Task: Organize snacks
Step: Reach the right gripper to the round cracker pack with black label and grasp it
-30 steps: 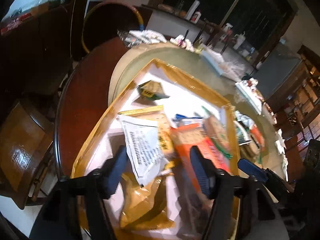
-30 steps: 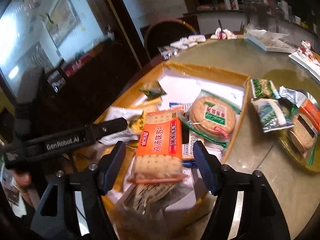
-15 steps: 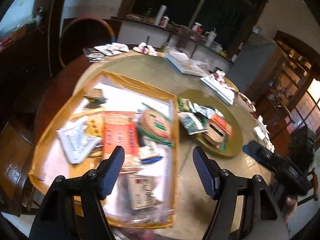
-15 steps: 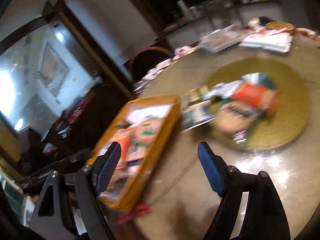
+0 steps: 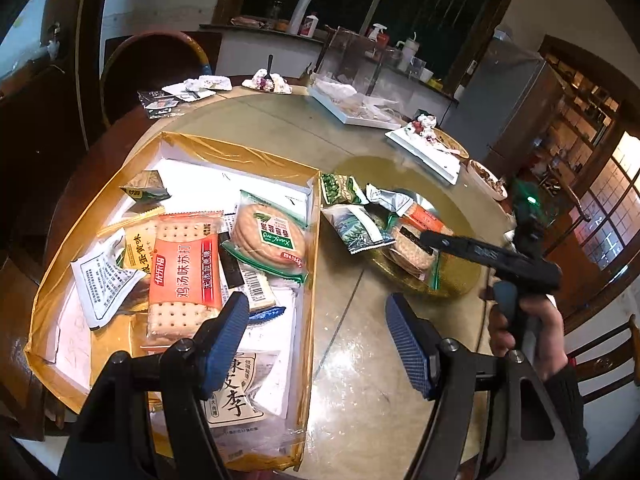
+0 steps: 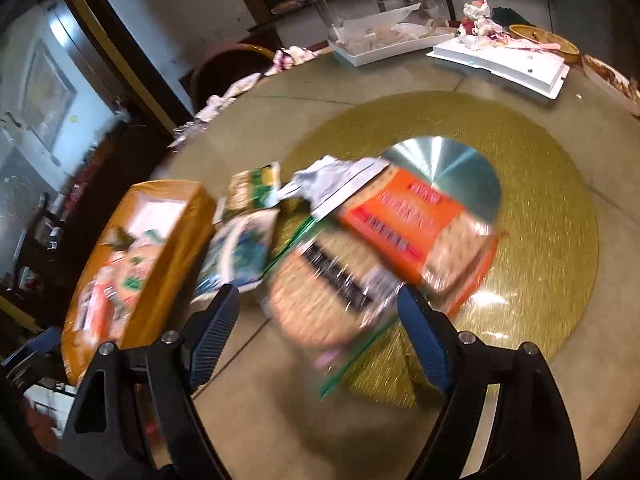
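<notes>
Our left gripper (image 5: 316, 332) has its jaws wide, nothing between them, hovering over the right wall of the yellow-taped box (image 5: 314, 264) and bare glass tabletop (image 5: 360, 380). Left finger sits above the box's packets; right finger above open table. In the box: orange soda cracker pack (image 5: 184, 276) in the middle, round cracker pack (image 5: 270, 236) just right of it, near the right wall, white sachet (image 5: 104, 284) by the left wall, small green packet (image 5: 144, 190) at the far side. Far corner floor of the box is bare white.

Our right gripper (image 6: 318, 330) also has jaws wide, empty, with a round cracker pack with barcode (image 6: 324, 292) right ahead between the fingers; view is motion-blurred. Touching it beyond: an orange cracker pack (image 6: 416, 232) on the gold round mat (image 6: 540, 208), partly over a silver disc (image 6: 452, 160). Green snack bags (image 6: 244, 248) lie between mat and box. The mat's right half is open. In the left view the right gripper (image 5: 430, 238) reaches over that pile, hand (image 5: 536, 332) on the handle.
</notes>
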{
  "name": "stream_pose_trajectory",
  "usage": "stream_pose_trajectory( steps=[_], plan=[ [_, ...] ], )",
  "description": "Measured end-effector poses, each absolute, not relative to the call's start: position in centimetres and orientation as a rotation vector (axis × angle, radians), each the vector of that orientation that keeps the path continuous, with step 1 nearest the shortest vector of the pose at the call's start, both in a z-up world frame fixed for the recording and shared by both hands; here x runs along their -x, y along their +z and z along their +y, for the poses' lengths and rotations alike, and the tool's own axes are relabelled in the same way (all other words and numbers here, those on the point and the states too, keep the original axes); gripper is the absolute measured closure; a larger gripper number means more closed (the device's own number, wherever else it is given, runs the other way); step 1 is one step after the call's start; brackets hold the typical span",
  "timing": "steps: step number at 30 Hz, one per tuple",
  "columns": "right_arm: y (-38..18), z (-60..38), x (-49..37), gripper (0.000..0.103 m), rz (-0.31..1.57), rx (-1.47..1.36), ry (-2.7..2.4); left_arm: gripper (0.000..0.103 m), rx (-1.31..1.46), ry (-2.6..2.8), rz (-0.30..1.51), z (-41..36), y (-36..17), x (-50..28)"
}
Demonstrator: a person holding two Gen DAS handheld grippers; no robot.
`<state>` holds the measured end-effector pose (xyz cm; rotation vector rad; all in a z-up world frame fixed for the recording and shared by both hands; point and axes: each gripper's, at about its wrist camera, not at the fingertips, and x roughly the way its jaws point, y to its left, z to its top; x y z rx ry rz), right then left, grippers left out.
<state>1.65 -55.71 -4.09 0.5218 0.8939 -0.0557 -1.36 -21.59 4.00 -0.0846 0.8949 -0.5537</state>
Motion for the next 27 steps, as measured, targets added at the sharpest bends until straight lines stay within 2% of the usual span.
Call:
stream_pose_trajectory(
  steps=[7, 14, 19, 22, 27],
  plan=[
    [-5.3, -55.2, -4.0, 0.021, 0.918, -0.497, -0.018, 0.032, 0.068, -0.554, 0.909, -21.8, 3.7, 1.4],
    [-5.7, -52.8, -2.2, 0.018, 0.924, -0.471, 0.043, 0.032, 0.082, -0.561, 0.920, -21.6, 3.6, 1.7],
    [-5.7, -50.3, -2.7, 0.016, 0.953, -0.311, -0.046, 0.032, 0.077, -0.551, 0.910, -21.9, 4.0, 2.0],
    [-5.7, -49.3, -1.9, 0.026, 0.975, -0.248, -0.125, 0.032, 0.065, -0.564, 0.920, -22.5, 4.2, 1.9],
    [-5.4, -49.3, 2.6, 0.028, 0.996, -0.278, -0.196, 0.032, 0.020, -0.589, 0.935, -24.8, 4.2, 1.0]
  ],
)
